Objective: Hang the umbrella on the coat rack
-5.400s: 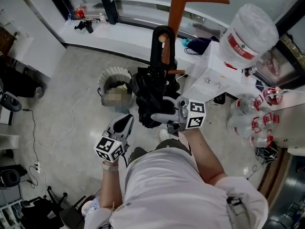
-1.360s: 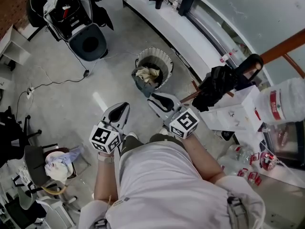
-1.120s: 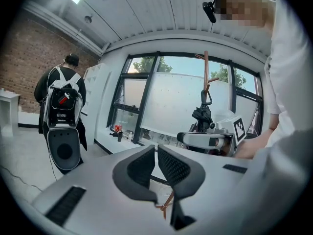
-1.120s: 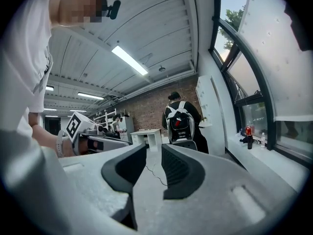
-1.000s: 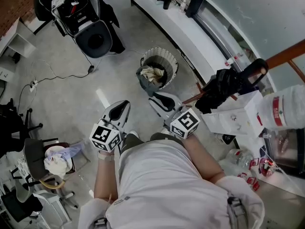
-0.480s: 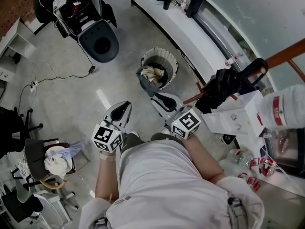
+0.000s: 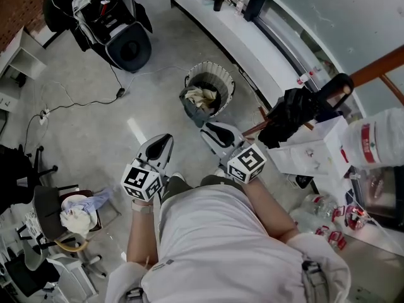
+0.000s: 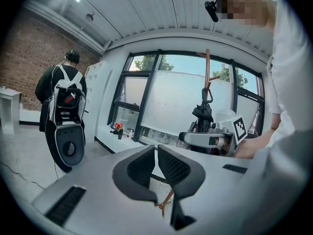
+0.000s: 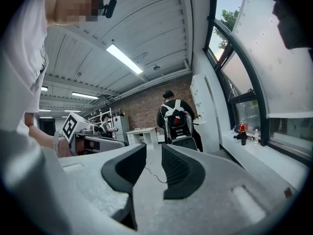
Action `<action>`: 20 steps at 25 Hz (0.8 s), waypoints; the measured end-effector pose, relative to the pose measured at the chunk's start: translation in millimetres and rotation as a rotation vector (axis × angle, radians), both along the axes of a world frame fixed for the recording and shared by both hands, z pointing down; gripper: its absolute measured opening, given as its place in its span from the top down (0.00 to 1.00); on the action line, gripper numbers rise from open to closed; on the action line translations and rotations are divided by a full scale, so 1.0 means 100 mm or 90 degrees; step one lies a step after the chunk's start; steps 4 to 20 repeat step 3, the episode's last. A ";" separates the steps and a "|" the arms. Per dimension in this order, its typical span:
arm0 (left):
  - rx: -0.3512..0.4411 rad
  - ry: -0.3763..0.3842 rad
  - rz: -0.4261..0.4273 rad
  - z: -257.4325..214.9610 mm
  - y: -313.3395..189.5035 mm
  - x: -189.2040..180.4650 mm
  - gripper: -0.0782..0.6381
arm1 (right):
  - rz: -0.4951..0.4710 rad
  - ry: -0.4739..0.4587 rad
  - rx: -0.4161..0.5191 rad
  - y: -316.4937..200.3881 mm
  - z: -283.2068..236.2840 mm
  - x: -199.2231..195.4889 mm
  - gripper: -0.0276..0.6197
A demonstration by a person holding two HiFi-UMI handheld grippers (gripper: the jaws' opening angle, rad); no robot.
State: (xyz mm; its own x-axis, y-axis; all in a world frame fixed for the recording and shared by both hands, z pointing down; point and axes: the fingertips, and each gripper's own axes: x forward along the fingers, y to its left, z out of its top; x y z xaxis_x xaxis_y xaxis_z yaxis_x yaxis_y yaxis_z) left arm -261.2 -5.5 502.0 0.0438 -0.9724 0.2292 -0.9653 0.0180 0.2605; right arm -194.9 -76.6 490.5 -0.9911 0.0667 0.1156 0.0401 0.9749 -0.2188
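The black umbrella (image 7: pixel 295 111) hangs folded on the brown coat rack (image 7: pixel 377 70), with its curved handle hooked over the rack and its bundled fabric drooping above a white box (image 7: pixel 314 149). In the left gripper view it shows against the window, dangling from a peg on the rack's thin upright pole. Neither gripper touches it, and both are well away from it.

The person holds both grippers low in front of the body, side by side over the grey floor (image 7: pixel 95 131). The left gripper (image 7: pixel 161 149) has its fingers drawn together with nothing between them; its own view shows only a thin slit between the dark ribbed pads (image 8: pixel 171 166). The right gripper (image 7: pixel 211 133) is also closed and empty, and it is the one nearer the umbrella.

A ribbed waste basket (image 7: pixel 208 92) with crumpled paper inside stands on the floor just beyond the grippers. A large water bottle (image 7: pixel 379 142) with a red band lies to the right of the white box. Another person with a backpack (image 9: pixel 177 122) stands further off by the white window ledge (image 7: pixel 252 43).
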 end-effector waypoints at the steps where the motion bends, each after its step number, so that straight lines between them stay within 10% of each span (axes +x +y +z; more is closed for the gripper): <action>1: 0.000 0.002 0.000 0.00 -0.01 0.01 0.89 | 0.001 0.000 -0.001 -0.01 0.00 0.01 0.80; 20: 0.002 0.006 0.000 0.01 -0.02 0.02 0.89 | 0.003 0.001 -0.003 -0.02 0.01 0.02 0.80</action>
